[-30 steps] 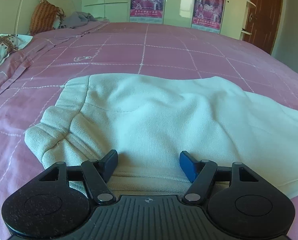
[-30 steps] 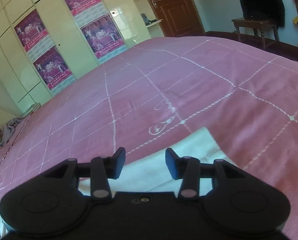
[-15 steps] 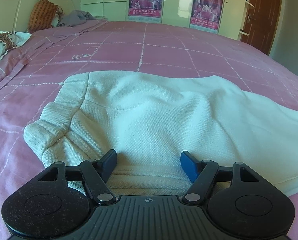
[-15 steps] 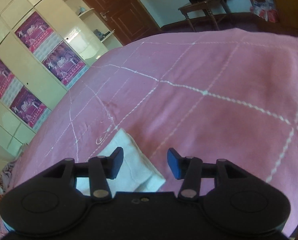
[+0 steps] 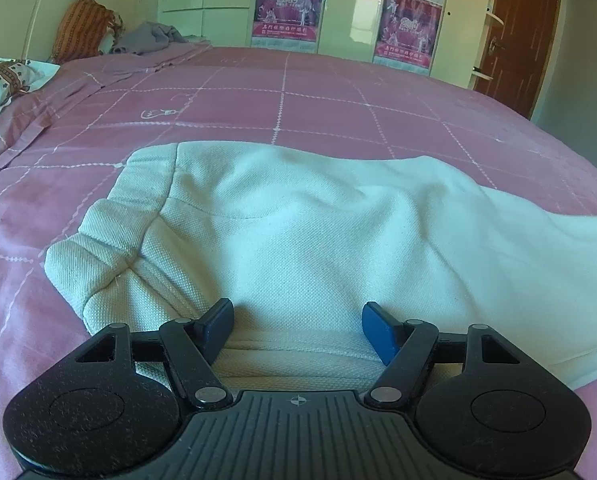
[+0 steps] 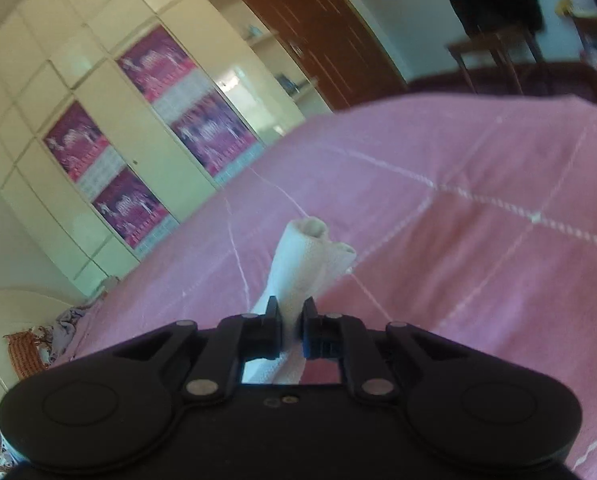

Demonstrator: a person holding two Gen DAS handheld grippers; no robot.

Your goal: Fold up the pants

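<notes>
Pants (image 5: 318, 248) lie flat on the pink bedspread (image 5: 298, 100), waistband (image 5: 110, 236) bunched at the left end, legs running off to the right.

Your left gripper (image 5: 297, 316) sits low over the near edge of the pants, just right of the waistband. Jaws spread wide, nothing between them. Can't tell if the tips touch the cloth. I'd read it as a standby anchor for the fold.

Your right gripper (image 6: 291, 322) is pressed onto the leg cuffs (image 6: 310, 256). Both cuff openings stick up past the fingertips (image 6: 272, 316), so it looks like you've got both legs, bunched rather than flat. View is blurred and tilted, so I can't confirm the layer count.

For the fold, as I see it:
- Carry the cuffs toward the waistband in a low arc. Lift too high and the seat will likely drag across the bedspread.
- Pin or pinch the near edge beside the waistband with the left before the cloth goes taut.
- Lay the cuffs short of the waistband, edges aligned, then release.
- Risk: the bunched grip may drop one leg midway. If it slips, re-pinch first.
</notes>
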